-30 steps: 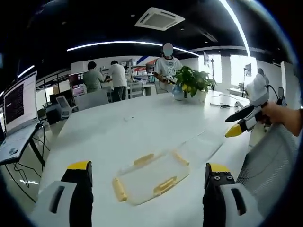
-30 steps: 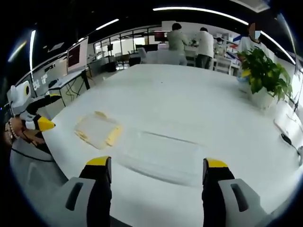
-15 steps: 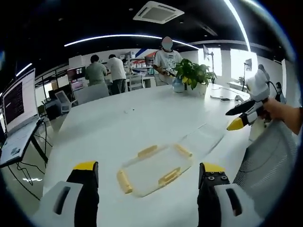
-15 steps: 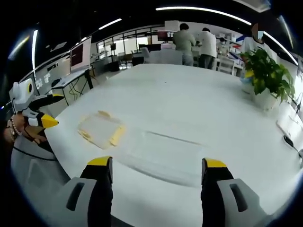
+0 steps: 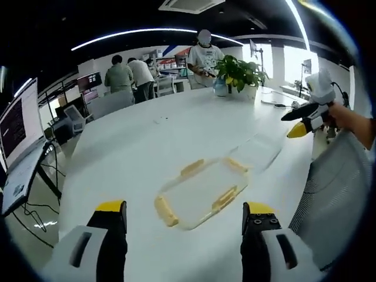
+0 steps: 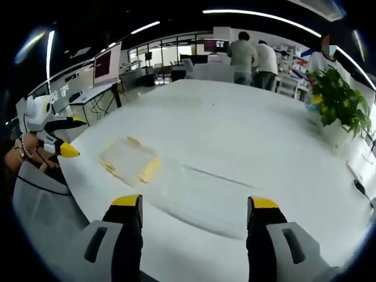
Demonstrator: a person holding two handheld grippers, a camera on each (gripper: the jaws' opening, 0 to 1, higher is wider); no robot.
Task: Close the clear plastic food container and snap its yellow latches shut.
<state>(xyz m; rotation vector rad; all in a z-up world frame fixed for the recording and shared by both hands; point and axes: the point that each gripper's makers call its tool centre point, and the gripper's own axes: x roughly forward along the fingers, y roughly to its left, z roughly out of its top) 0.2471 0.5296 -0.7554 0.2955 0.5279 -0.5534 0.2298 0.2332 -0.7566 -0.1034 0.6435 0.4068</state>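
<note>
A clear lid (image 5: 202, 191) with yellow latches on its edges lies flat on the white table (image 5: 147, 147). The clear container base (image 5: 257, 153) rests just beyond it, apart from it. My left gripper (image 5: 185, 208) hovers open over the table's near edge, short of the lid, with nothing between its jaws. In the right gripper view the container base (image 6: 202, 191) lies ahead of my open right gripper (image 6: 194, 202), and the lid (image 6: 128, 161) is to its left. The right gripper (image 5: 302, 120) also shows from the left gripper view, and the left gripper (image 6: 56, 138) from the right gripper view.
A potted plant (image 5: 237, 73) stands at the table's far end beside a cable (image 5: 276, 103). Several people (image 5: 130, 76) stand behind the table. A monitor (image 5: 14, 126) is off to the left. The person's striped sleeve (image 5: 329, 188) crosses the table edge.
The left gripper view has shifted nearer and downward, so the lid looks larger and higher up. The right gripper view barely moved. Lid and base lie where they were.
</note>
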